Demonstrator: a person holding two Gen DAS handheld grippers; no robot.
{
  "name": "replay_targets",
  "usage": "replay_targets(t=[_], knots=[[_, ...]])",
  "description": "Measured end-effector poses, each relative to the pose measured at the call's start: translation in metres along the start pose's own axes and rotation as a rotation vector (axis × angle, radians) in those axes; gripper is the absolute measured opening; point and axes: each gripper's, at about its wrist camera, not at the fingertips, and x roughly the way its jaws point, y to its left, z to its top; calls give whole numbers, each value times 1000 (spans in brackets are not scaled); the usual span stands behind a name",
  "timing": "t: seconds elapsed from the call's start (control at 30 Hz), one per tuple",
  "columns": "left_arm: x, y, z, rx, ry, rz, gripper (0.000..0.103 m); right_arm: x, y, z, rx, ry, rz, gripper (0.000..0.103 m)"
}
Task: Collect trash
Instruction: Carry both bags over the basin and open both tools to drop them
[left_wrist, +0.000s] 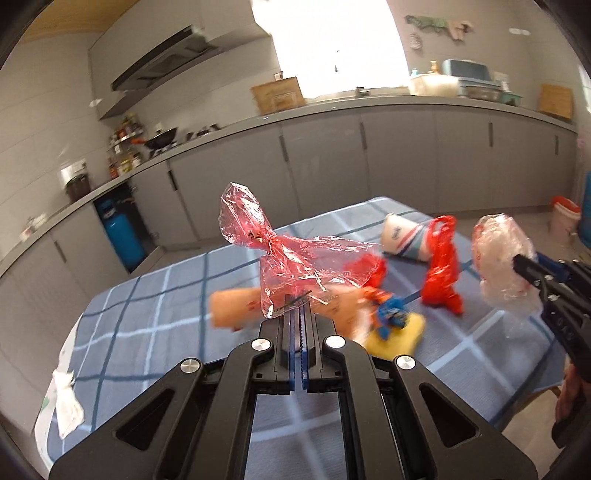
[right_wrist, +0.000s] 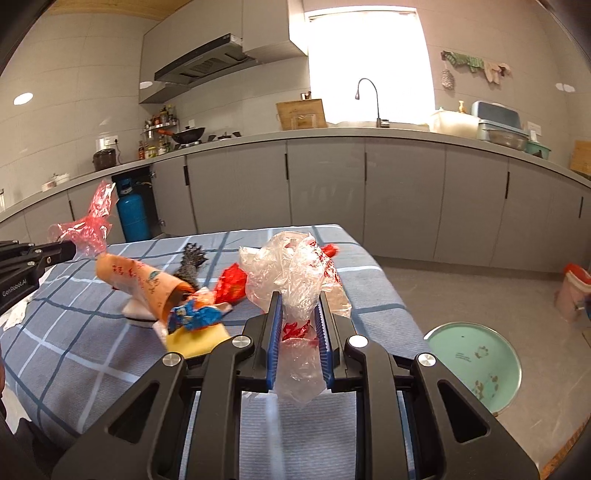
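My left gripper (left_wrist: 300, 308) is shut on a crinkled red transparent wrapper (left_wrist: 284, 254) and holds it above the blue checked tablecloth (left_wrist: 147, 302); it also shows in the right wrist view (right_wrist: 86, 227). My right gripper (right_wrist: 298, 301) is shut on a clear plastic bag with red print (right_wrist: 295, 273), also seen at the right of the left wrist view (left_wrist: 504, 266). On the table lie an orange paper cup (right_wrist: 142, 280), a blue snack wrapper (right_wrist: 194, 315), a yellow sponge (right_wrist: 199, 341), red plastic scraps (right_wrist: 231, 282) and a red bag (left_wrist: 441, 269).
A pale green round bin (right_wrist: 476, 365) stands on the floor right of the table. A white-blue paper cup (left_wrist: 404, 236) lies at the table's far end, a black scrubber (right_wrist: 190, 260) mid-table, white paper (left_wrist: 66, 402) at the left edge. Grey kitchen cabinets (right_wrist: 402, 199) run behind.
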Motion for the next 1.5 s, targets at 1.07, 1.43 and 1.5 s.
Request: replay_targets(t=[1.07,1.43,1.5], knots=[[80,-266,64,248,-20,-527,3,33,-221,-23,213,55,-354,20],[120,-319,55,279,60,-600,4,68,-260,-42,262,102,-348,21],[125,-325,53,285,64,-599,5,73,-264,-44,267,106,-348,24]])
